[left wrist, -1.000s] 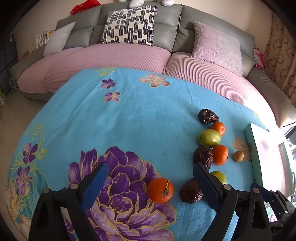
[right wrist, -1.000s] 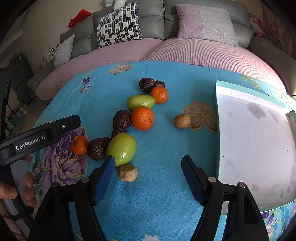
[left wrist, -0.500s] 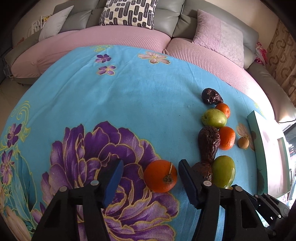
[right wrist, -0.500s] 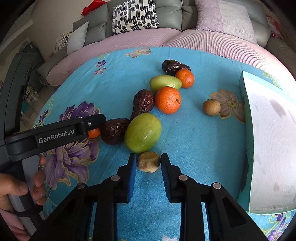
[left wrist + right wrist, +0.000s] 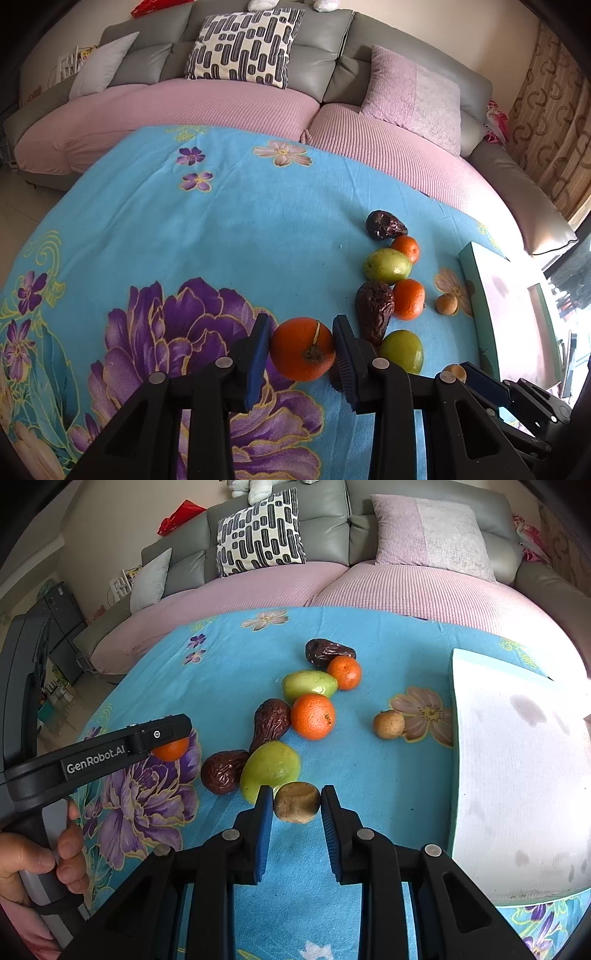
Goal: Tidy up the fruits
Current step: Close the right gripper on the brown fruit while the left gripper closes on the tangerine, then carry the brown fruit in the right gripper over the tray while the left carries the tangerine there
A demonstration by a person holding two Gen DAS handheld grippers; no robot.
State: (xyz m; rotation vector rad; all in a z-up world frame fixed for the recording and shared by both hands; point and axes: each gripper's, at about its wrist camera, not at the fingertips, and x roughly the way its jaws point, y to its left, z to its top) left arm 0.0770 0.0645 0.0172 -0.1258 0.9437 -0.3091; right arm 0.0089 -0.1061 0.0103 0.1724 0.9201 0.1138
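My left gripper [image 5: 301,350] is shut on an orange with a stem [image 5: 302,349], low over the purple flower print. The right wrist view also shows this orange [image 5: 171,748], under the left gripper's arm. My right gripper [image 5: 297,812] is shut on a small brown fruit [image 5: 297,802], just in front of a green fruit [image 5: 271,768]. On the blue cloth lie three dark wrinkled dates [image 5: 330,651] [image 5: 271,723] [image 5: 222,771], another green fruit [image 5: 308,684], two oranges [image 5: 344,672] [image 5: 313,716] and a second small brown fruit [image 5: 388,723].
A white tray with a teal rim [image 5: 517,757] lies on the cloth at the right, close to the fruit. A pink and grey sofa with cushions [image 5: 243,44] curves behind the table. A person's hand [image 5: 37,864] holds the left gripper's handle.
My left gripper has shut on the stemmed orange it was open around. My right gripper has shut on the small brown fruit.
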